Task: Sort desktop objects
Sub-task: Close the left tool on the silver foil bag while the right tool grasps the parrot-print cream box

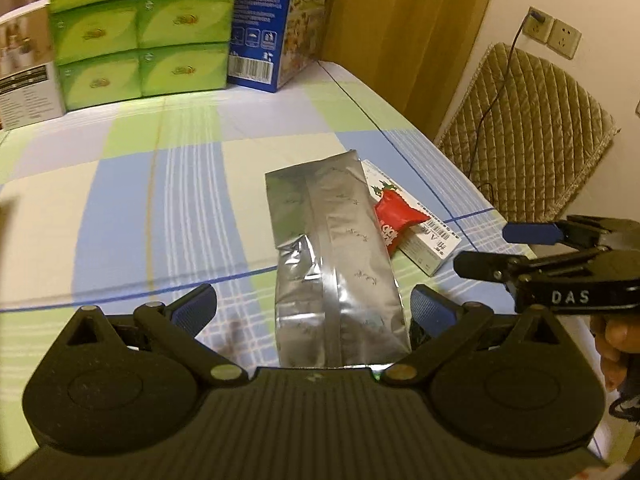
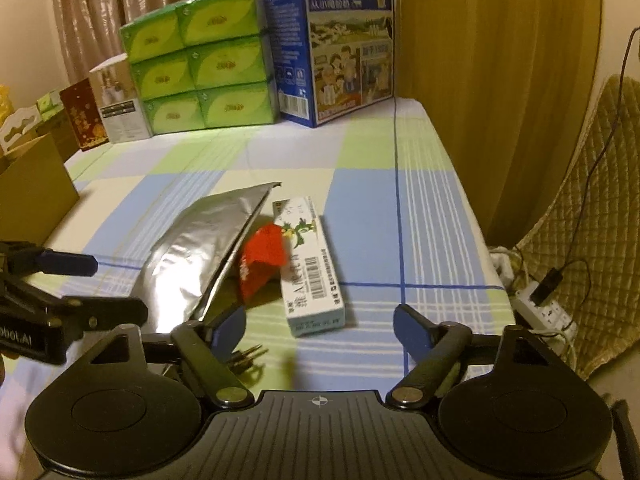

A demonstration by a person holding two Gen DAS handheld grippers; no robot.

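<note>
Left wrist view: silver crinkled foil pouch (image 1: 340, 264) lay flat on checked blue-green tablecloth (image 1: 120, 208), near end between spread jaws of left gripper (image 1: 314, 308), not pinched. Judged light, limp, slippery; best taken at flat sealed end. Small red snack packet (image 1: 394, 220) rested on long white cardboard box (image 1: 430, 236), touching pouch edge. Right gripper (image 2: 320, 326): jaws spread, empty, near box.
</note>
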